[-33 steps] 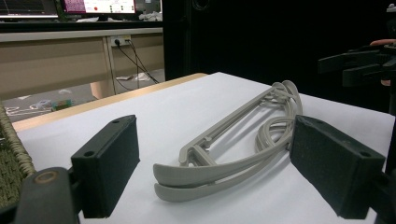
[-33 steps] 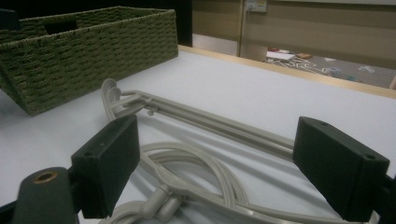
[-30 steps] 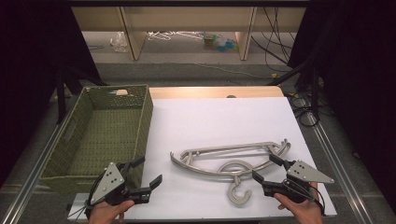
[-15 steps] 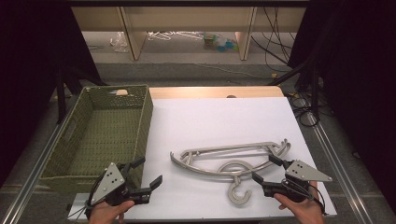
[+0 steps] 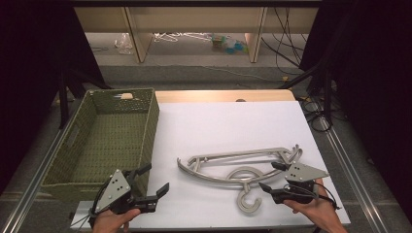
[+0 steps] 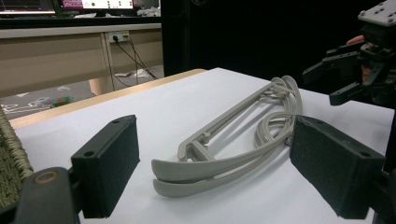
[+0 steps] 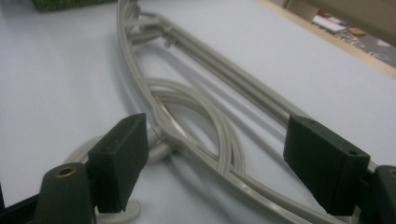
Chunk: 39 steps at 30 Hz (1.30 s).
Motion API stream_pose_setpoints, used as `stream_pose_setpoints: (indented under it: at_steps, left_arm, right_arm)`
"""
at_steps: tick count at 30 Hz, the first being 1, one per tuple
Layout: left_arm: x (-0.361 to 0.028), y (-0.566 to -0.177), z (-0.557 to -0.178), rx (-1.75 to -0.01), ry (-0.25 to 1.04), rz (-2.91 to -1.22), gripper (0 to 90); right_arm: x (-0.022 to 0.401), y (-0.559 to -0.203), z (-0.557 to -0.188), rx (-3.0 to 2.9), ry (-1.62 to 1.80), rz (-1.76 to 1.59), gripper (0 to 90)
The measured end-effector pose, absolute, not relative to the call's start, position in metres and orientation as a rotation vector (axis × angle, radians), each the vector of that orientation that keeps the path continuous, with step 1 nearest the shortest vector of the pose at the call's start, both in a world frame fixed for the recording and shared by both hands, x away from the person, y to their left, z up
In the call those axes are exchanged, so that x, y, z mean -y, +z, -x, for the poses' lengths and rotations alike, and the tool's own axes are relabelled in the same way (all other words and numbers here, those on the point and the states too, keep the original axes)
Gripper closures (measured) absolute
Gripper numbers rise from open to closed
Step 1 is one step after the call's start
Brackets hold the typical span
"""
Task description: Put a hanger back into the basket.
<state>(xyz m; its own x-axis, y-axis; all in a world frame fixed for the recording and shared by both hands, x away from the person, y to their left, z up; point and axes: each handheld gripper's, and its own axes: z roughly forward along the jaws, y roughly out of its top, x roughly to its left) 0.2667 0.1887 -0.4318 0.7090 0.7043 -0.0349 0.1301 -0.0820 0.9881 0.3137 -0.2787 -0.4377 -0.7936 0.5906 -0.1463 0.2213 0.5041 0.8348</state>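
The left gripper point(image 5: 154, 180) has its jaws spread wide with nothing between them; in the left gripper view its pads point(image 6: 108, 169) are flat black blocks with a matte, slightly grainy face. It sits low over the near left part of the table, just beside the basket's near corner, and points toward the hangers' left end.

The right gripper point(image 5: 270, 175) is also spread. In the right gripper view its two black jaws stand either side of the hangers' right end, and whether either pad point(image 7: 120, 157) touches the plastic cannot be told. A grey three-cornered plate tops each gripper, and a hand point(image 5: 311, 213) holds the right one from below.

The hangers point(image 5: 243, 165) are smooth, pale grey plastic: at least two, stacked and lying flat on the near right of the white table cover point(image 5: 228, 121). They have curved shoulders, a straight bar and a round hook that curls toward the near edge. How many lie in the stack is hard to make out.

To the left stands a rectangular woven green basket point(image 5: 87, 141), its weave coarse, with a small pale thing at its far end too small to identify. Beyond the cover a strip of wooden tabletop point(image 5: 218, 95) shows, then floor with cables and scattered litter.
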Motion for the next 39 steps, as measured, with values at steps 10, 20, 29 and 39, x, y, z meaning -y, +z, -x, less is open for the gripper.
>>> stream_pose_setpoints:
  at_steps: [10,20,29,39]
  left_arm:
    - [-0.188,-0.432,-0.267,-0.689,0.546,-1.617,15.7]
    - [-0.187,-0.433,-0.267,-0.689,0.542,-1.618,15.7]
    - [-0.187,-0.433,-0.267,-0.692,0.54,-1.619,15.7]
    - [-0.187,-0.433,-0.267,-0.686,0.54,-1.624,15.8]
  right_arm:
    - [0.27,-0.446,-0.336,-2.53,0.933,-0.514,35.1]
    - [0.263,-0.459,-0.346,-2.62,0.63,-0.345,51.0]
    - [0.26,-0.459,-0.352,-2.595,0.529,-0.141,66.5]
    - [0.257,-0.45,-0.345,-2.523,0.415,0.161,78.6]
